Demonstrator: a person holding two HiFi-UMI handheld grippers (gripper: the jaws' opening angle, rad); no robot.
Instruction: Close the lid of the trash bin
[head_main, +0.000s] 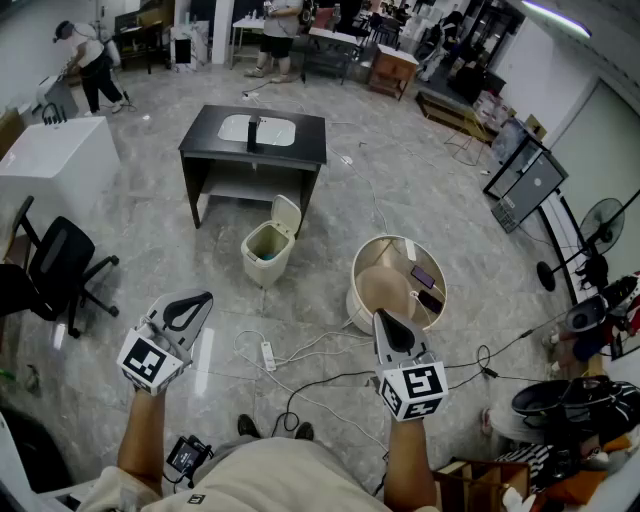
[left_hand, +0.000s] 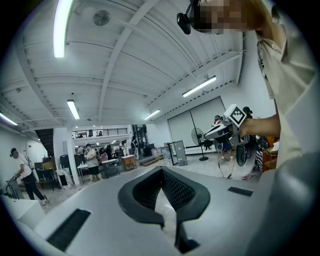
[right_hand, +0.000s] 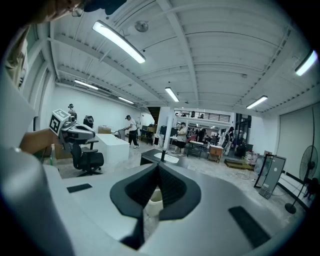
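Head view: left tool (head_main: 188, 305) has its jaws together and empty; it looks the nearer. Trash bin (head_main: 266, 252) stands on the floor just before the black desk (head_main: 253, 135), ahead between both tools and well apart from them. Cream body; lid (head_main: 287, 214) upright at the desk-side rim. Right tool (head_main: 392, 328) is pinched together, empty.

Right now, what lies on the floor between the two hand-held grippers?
In the head view, a white power strip and loose cables lie on the floor between the left hand-held gripper and the right hand-held gripper.
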